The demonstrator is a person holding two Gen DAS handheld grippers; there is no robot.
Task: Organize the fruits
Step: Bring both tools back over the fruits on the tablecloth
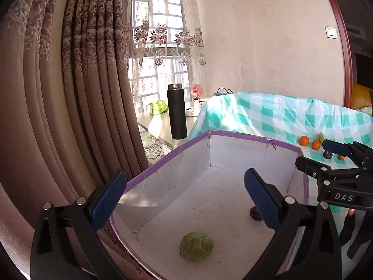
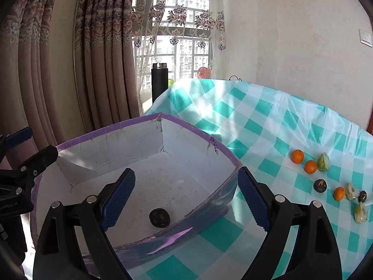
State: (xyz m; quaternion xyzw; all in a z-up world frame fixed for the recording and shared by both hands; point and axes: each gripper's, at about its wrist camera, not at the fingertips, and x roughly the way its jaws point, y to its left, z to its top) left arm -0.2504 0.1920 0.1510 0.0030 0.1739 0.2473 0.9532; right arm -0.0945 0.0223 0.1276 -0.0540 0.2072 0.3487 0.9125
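**Ana:** Above the box (image 1: 233, 154), the left gripper (image 1: 184, 198) hung with its blue pads spread wide and nothing between them. Under it, on the white floor, a green fruit (image 1: 196, 246) lay near the front wall, clear of it on all sides.

**Ben:** And the dark fruit (image 2: 159, 217)?

**Ana:** It sat on the same floor, close to the right wall and well apart from the green one. Most of the floor between them and the far corner was bare.

**Ben:** Where was the right gripper (image 2: 186, 197)?

**Ana:** Over the box's right rim, half above the inside, half above the checked cloth (image 2: 268, 121). Its jaws also stood apart, empty.

**Ben:** What was left outside?

**Ana:** A loose cluster on the cloth, well right of the box: three oranges (image 2: 297, 156), two more dark fruits (image 2: 320, 185) and some pale husked ones (image 2: 323, 162). Open cloth lay between the purple rim and that cluster. Beyond the box's far-left corner stood a black flask (image 1: 176, 112), on a table by the curtain (image 1: 93, 93).
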